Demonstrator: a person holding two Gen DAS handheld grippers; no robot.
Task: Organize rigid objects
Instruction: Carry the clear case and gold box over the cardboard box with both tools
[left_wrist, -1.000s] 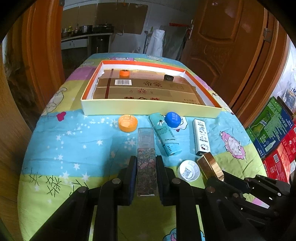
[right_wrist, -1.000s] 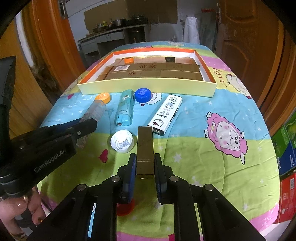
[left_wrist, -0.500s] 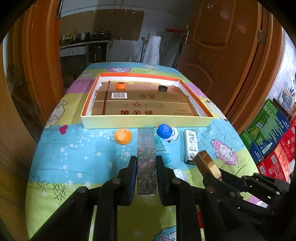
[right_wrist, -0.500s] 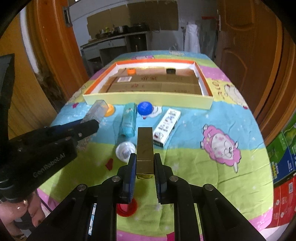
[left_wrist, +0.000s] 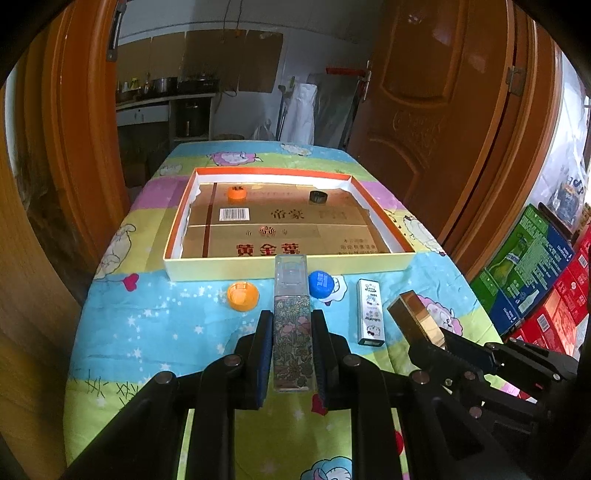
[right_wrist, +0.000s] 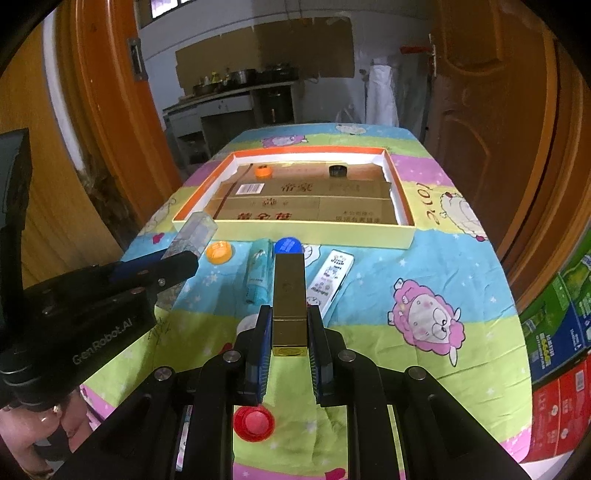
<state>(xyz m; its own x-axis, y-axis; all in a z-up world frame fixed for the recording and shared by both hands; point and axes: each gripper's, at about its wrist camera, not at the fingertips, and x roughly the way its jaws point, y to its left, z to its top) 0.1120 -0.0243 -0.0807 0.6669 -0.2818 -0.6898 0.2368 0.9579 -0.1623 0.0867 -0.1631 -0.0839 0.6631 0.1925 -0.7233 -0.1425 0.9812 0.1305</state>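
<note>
I have both grippers clamped: the left gripper (left_wrist: 291, 350) holds a flowered clear box (left_wrist: 291, 325), the right gripper (right_wrist: 289, 339) a gold box (right_wrist: 289, 291), both lifted off the table (left_wrist: 147, 321). Next I'd carry them level over the tray's (left_wrist: 288, 264) near wall before lowering — no clipping the rim. Readable: "GenRobot.AI" on the left gripper, and a barcode on the tray's cardboard liner.

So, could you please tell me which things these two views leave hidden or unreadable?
- Teal tube: in the left wrist view, fully hidden behind the held floral box.
- White cap: in the right wrist view, mostly behind a right gripper finger.
- Print on the white carton: too small.
- Left gripper: its housing is cut off by the right view's left edge.
</note>
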